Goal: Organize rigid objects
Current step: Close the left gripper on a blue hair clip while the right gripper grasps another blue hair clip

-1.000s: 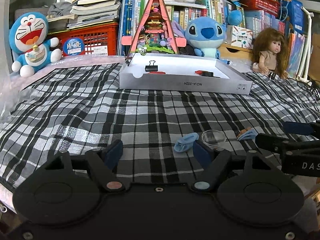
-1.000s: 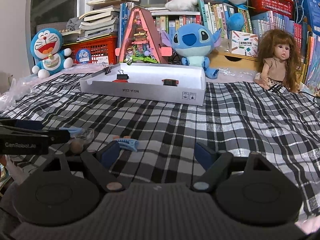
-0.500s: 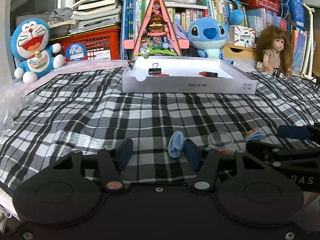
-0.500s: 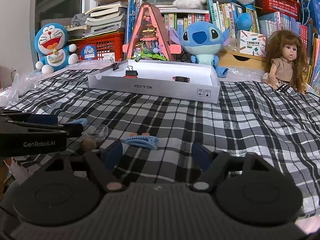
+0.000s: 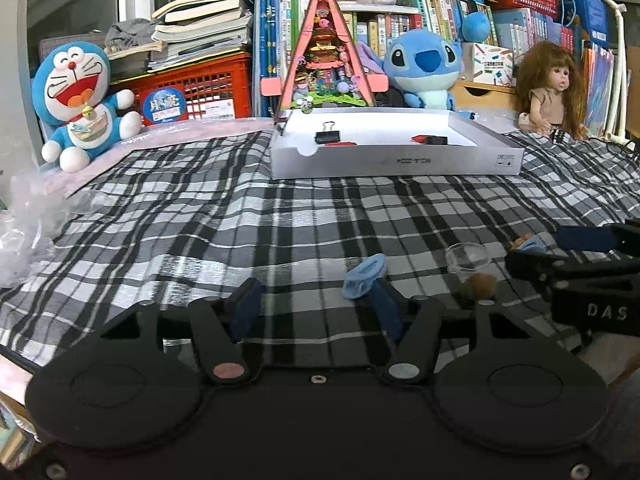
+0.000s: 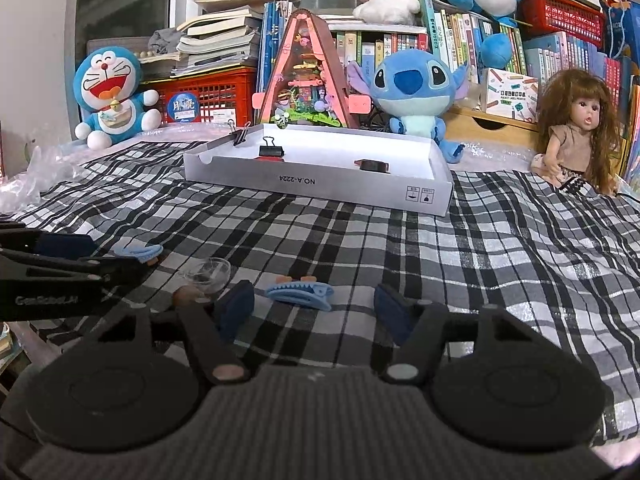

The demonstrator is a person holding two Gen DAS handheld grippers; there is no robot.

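In the left wrist view my left gripper [image 5: 315, 310] hovers low over the plaid cloth, its jaws opening. A light blue hair clip [image 5: 364, 276] lies just off the tip of its right finger, and the pads are not pressing it. The right wrist view shows a second blue hair clip [image 6: 300, 294] with orange ends flat on the cloth. It sits between and just ahead of the fingers of my right gripper [image 6: 315, 312], whose jaws are closing without touching it. The white box tray [image 5: 396, 160] [image 6: 320, 180] stands further back.
A small clear dish [image 5: 468, 256] [image 6: 206, 272] and a brown nut [image 5: 480, 282] lie between the two grippers. Binder clips [image 6: 272, 150] and a dark red piece [image 6: 374, 166] sit in the tray. Plush toys, a doll [image 6: 576, 140], books and crates line the back.
The left jaws narrowed beside their clip, which tipped up against the right finger, then widened slightly. The right gripper came closer to its clip, and its jaws narrowed around it.
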